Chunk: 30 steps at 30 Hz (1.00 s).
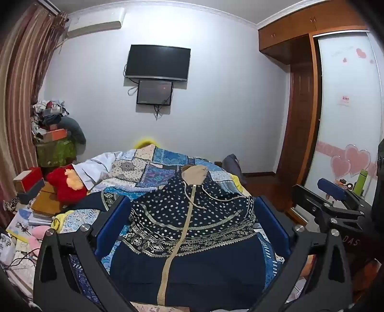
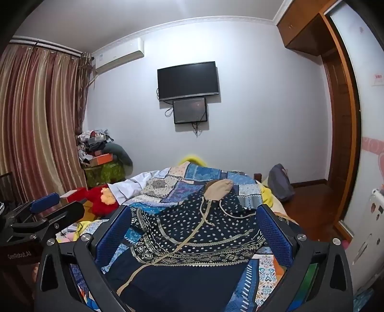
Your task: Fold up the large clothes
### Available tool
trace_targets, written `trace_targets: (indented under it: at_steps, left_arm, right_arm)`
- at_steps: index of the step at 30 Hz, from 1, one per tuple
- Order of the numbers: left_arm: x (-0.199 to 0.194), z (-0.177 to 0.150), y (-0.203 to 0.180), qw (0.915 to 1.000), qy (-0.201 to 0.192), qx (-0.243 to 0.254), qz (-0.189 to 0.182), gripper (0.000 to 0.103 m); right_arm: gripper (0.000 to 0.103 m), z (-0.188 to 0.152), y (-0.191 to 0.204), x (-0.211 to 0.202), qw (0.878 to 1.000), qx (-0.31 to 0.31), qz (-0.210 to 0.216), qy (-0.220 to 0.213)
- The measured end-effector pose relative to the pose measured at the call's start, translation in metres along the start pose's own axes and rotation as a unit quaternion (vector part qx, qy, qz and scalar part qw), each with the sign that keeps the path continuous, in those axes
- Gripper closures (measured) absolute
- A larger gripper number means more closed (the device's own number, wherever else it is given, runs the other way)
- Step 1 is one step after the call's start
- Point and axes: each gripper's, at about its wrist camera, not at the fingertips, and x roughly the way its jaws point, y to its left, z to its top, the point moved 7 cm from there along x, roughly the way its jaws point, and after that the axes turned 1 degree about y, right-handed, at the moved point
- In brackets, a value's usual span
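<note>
- Nearest our lenses, the navy hooded jacket (image 1: 192, 240) lies front-up on the bed, its plain dark hem toward us and its patterned chest band further off.
- We note a tan zipper strip (image 1: 175, 240) running up the jacket's middle to a tan hood (image 1: 194, 173) at the far end; tan drawcords (image 2: 225, 211) trail loose across the dotted upper chest.
- Our left claw (image 1: 192, 228) hangs above the jacket with its blue-padded fingers (image 1: 112, 230) spread wide, one on either side of the garment, pinching nothing.
- Our right claw (image 2: 194, 230) shows the same condition: blue pads (image 2: 273, 230) held far apart, framing the jacket, with nothing between them.
- Each claw shows in the other's view: the right claw (image 1: 336, 199) at the right edge of the left wrist view, the left claw (image 2: 43, 208) at the left edge of the right wrist view.
- Beneath the jacket we record a blue patchwork quilt (image 1: 148, 168) covering the bed, with a white garment (image 1: 96, 170) lying on its far left part.
- A red plush toy (image 1: 67, 184) sits beside the bed on the left, near stacked boxes and papers.
- On the far wall we see a dark television (image 1: 157, 62) with a smaller screen (image 1: 154, 92) mounted just below it, and an air conditioner (image 1: 96, 21) high up on the left.
- Striped curtains (image 2: 36, 120) hang at the left; a wooden wardrobe (image 1: 300, 96) stands at the right.
</note>
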Motion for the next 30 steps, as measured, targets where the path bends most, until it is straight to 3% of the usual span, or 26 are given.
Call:
trace_targets:
  at_steps: [2,3,10,30]
  left_arm:
    - [-0.002,-0.001,0.0,1.0,0.001,-0.002,0.001,0.0]
    - [0.002,-0.002,0.001,0.9998,0.019,-0.008,-0.001,0.0]
    - [0.014,-0.014,0.004,0.9998,0.018,-0.004,0.009,0.0]
    - [0.013,-0.011,0.009,0.9997,0.021,-0.013,0.007,0.0]
  right_arm:
    - [0.0,0.0,0.0,0.001,1.0,-0.001,0.001,0.001]
    - [0.0,-0.001,0.001,0.001,1.0,-0.001,0.002,0.002]
    - [0.0,-0.001,0.001,0.003,1.0,0.003,0.003,0.008]
    - [0.0,-0.006,0.006,0.005,1.0,0.002,0.003,0.013]
